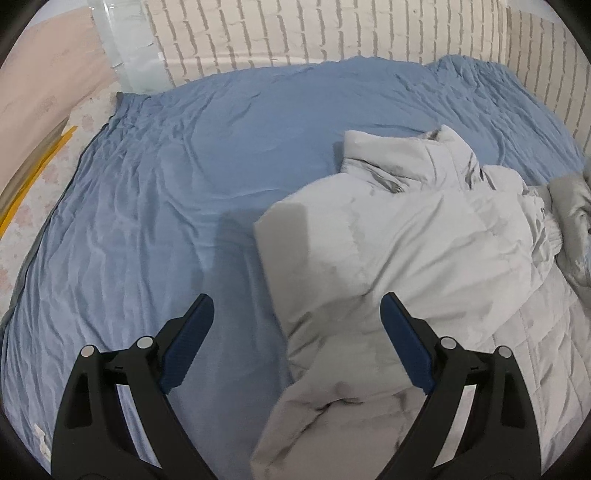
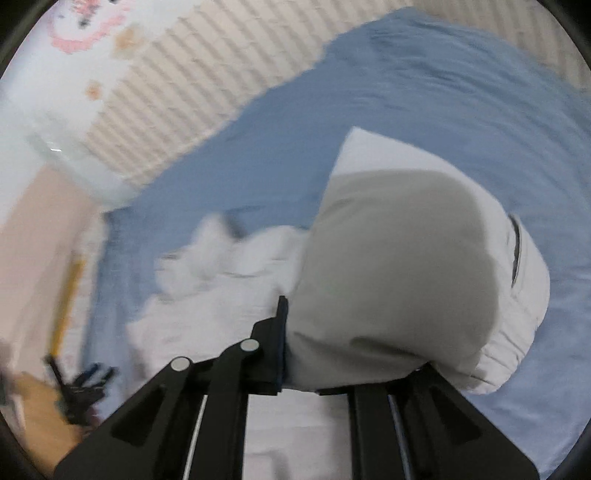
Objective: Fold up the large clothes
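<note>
Puffy white jacket (image 1: pixel 388 251) lies rumpled on wrinkled blue bedsheet (image 1: pixel 166 192). Left gripper (image 1: pixel 297 310) jaws spread wide, empty. Right gripper (image 2: pixel 332 332) jaws clamp jacket fabric.

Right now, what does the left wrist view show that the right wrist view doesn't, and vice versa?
Left wrist only: the left gripper open and empty above the edge of the pale grey padded jacket, plus the jacket's stand-up collar and quilted lining.

Right wrist only: the right gripper shut on a lifted fold of the jacket, and a dark pocket slit. This view is motion-blurred.

Both: the wrinkled blue bedsheet under the jacket and the white brick-pattern wall behind.
</note>
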`<state>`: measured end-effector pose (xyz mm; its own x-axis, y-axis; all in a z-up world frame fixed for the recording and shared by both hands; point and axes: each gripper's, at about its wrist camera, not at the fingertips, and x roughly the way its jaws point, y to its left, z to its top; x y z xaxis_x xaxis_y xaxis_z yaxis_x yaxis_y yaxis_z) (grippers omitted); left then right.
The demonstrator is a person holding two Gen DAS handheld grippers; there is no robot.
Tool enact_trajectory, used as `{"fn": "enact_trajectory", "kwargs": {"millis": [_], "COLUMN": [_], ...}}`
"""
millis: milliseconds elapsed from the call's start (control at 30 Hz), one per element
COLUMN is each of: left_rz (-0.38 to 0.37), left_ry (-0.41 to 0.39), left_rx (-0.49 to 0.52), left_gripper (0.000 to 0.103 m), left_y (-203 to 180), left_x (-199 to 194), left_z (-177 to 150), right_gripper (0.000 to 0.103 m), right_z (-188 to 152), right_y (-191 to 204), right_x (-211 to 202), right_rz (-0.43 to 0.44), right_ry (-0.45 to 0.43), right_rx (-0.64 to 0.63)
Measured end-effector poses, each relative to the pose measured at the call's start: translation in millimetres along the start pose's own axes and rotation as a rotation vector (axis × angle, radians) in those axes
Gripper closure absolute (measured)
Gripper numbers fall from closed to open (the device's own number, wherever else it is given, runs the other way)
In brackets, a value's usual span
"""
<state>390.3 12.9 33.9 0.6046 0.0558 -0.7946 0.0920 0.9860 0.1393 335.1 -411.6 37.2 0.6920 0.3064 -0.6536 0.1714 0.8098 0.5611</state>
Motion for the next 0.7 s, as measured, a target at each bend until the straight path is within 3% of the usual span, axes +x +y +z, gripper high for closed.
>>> {"fn": "enact_trajectory", "kwargs": {"millis": [67,200,333,500,700], "left_rz": [0.004,0.016,0.038,0.015,0.036], "left_ry": [-0.005,-0.012,-0.011,0.022,0.008], "left_rx": [-0.015,-0.032,-0.026,-0.054,-0.032], "left_gripper": [0.012,0.012,0.012,0.012,0.012], "left_y": [9,26,46,70,74], "left_x": [-3,-9,-12,-5,-8], "left_z": [1,1,1,5,4], "right_gripper": [0.094,0.094,0.094,0.094,0.095], "right_z": [0,-5,-21,-33,-54], "right_y": [34,96,143,167,223], "right_x": [8,30,55,88,105], "right_rz": [0.044,0.035,-0.096,-0.235,-0.132], "right_ry": [0.019,0.084,0.165,0.242,0.291], "right_rx": [-0.070,-0.229,-0.435,-0.564,-0.679]}}
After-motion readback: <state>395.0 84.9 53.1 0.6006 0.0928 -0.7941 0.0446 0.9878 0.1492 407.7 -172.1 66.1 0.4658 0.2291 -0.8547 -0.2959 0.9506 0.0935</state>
